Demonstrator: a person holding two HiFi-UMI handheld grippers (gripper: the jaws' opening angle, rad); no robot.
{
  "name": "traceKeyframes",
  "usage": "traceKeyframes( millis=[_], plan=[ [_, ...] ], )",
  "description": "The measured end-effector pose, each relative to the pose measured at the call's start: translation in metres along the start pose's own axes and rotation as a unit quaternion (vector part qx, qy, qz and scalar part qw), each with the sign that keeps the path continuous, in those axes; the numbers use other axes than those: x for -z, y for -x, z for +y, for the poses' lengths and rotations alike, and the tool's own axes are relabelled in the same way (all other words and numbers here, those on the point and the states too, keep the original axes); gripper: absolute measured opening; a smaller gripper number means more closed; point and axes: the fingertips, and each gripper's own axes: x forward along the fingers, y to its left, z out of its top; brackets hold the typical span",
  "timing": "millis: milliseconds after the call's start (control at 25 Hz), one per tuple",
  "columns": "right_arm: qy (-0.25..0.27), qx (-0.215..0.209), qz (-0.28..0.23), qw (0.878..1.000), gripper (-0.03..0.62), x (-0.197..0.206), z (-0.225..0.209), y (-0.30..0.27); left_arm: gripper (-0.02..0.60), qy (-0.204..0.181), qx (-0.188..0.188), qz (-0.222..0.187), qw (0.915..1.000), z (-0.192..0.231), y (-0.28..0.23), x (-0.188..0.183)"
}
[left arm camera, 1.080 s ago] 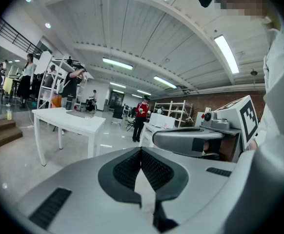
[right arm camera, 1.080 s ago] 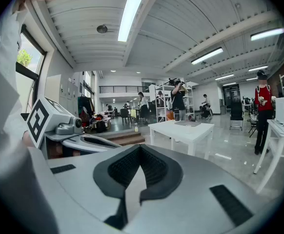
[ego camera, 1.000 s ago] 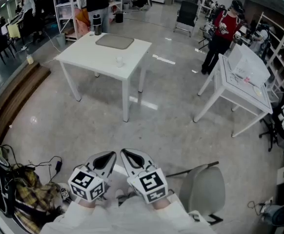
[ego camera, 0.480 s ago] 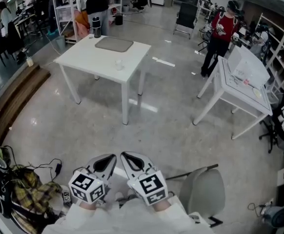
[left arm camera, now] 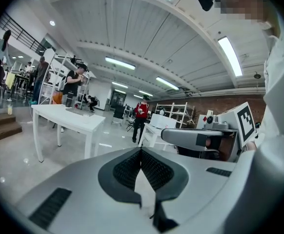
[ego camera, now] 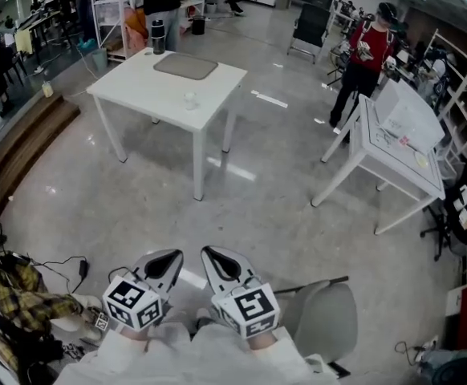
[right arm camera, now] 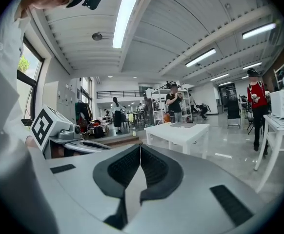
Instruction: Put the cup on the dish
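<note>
Bright ceiling tubes (right arm camera: 125,18) (fisheye edges)

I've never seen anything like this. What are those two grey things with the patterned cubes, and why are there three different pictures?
There is no robot here. A person holds a hand tool in each hand: the left gripper and the right gripper. The patterned cubes are part of them. The wide picture comes from a camera on the person's head, looking down. The other two come from cameras riding on each gripper, looking along its jaws. Both pairs of jaws are closed and hold nothing. Some way ahead stands a white table with a flat grey tray, a small clear cup and a dark bottle.
</note>
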Motion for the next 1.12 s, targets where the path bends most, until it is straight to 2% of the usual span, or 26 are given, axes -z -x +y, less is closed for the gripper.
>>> traceKeyframes(
  millis=[280, 440, 640, 840, 1120],
  plan=[
    [-0.030, -0.007, 0.013, 0.999, 0.014, 0.024, -0.018, 0.001, -0.005, 0.015, -0.020, 0.019, 0.9995, 0.010, -0.009, 0.018],
    [-0.032, -0.007, 0.022, 0.999, 0.014, 0.025, -0.036, -0.021, -0.005, 0.019, -0.023, 0.017, 0.9994, 0.033, -0.028, 0.010],
    [-0.015, 0.001, 0.026, 1.000, 0.014, 0.004, -0.061, -0.083, -0.005, 0.007, -0.003, 0.015, 0.9999, 0.072, -0.060, -0.014],
    [0.001, 0.008, 0.010, 1.000, 0.014, -0.026, -0.085, -0.153, -0.005, -0.001, 0.019, 0.013, 0.9997, 0.130, -0.097, -0.052],
    [-0.004, 0.033, 0.008, 0.999, 0.014, -0.064, -0.131, -0.243, -0.005, -0.011, 0.044, 0.003, 0.9990, 0.208, -0.151, -0.105]
  ],
)
